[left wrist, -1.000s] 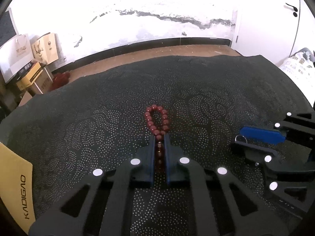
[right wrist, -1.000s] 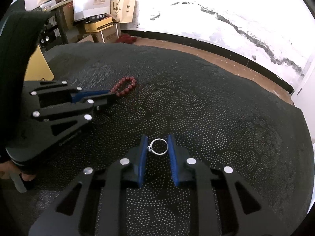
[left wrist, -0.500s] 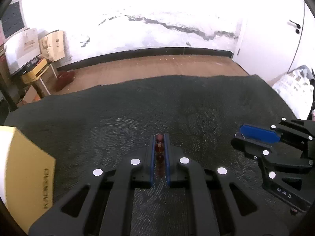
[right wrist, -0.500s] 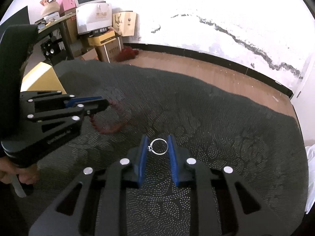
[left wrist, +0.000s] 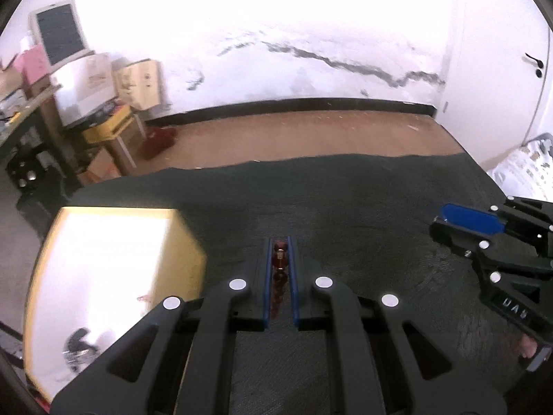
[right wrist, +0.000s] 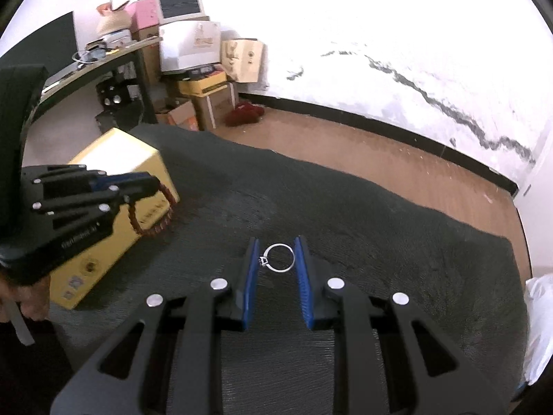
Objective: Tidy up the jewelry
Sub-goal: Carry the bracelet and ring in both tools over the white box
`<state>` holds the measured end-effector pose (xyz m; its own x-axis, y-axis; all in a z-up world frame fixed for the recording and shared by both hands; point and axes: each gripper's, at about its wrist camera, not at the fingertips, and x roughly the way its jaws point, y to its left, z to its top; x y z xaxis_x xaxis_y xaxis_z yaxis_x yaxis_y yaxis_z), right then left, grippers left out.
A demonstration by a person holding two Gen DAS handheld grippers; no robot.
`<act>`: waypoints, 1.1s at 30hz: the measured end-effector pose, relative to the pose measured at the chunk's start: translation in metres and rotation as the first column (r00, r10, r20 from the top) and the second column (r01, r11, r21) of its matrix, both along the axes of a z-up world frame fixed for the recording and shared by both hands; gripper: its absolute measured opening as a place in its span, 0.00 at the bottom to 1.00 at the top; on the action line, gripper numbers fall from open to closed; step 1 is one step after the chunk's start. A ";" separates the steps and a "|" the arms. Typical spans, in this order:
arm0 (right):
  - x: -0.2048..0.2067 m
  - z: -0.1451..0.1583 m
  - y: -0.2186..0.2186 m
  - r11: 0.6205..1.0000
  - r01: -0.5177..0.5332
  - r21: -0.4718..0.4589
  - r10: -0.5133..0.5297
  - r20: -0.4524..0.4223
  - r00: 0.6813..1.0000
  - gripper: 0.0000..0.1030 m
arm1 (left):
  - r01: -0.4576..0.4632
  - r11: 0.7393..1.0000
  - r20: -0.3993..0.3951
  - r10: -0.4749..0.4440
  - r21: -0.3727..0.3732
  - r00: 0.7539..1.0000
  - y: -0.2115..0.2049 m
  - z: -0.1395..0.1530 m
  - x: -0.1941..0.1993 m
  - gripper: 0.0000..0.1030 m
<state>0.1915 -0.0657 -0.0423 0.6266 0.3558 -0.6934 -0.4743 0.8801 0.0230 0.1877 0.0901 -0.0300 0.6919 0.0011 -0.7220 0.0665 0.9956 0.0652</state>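
Yellow box [right wrist: 114,186] beside hanging bead bracelet [right wrist: 152,214]

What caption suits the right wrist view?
Right gripper holds a silver ring; left gripper dangles a red bead bracelet beside a yellow box.

We see the dark dotted cloth-covered table [right wrist: 380,228] beneath both tools. The yellow cardboard box [right wrist: 114,159] stands on its left part. The left black two-finger gripper [right wrist: 152,186] is beside that box, with the red beaded bracelet [right wrist: 152,218] hanging below its tip. The right black two-finger gripper [right wrist: 278,259] is to the right, the silver ring [right wrist: 279,258] between its pads, above the cloth.
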 end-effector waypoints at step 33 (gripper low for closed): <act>-0.031 0.022 0.320 0.948 -0.318 -0.030 0.316 -0.060 0.947 0.21 | -0.409 0.912 -0.120 0.408 0.022 0.905 0.271 -0.021 -0.129 0.08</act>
<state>0.1602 0.2540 -0.0200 0.4471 0.5025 -0.7399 -0.7281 0.6850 0.0252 0.0588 0.3607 -0.0509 0.5398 0.2625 -0.7998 -0.3388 0.9375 0.0790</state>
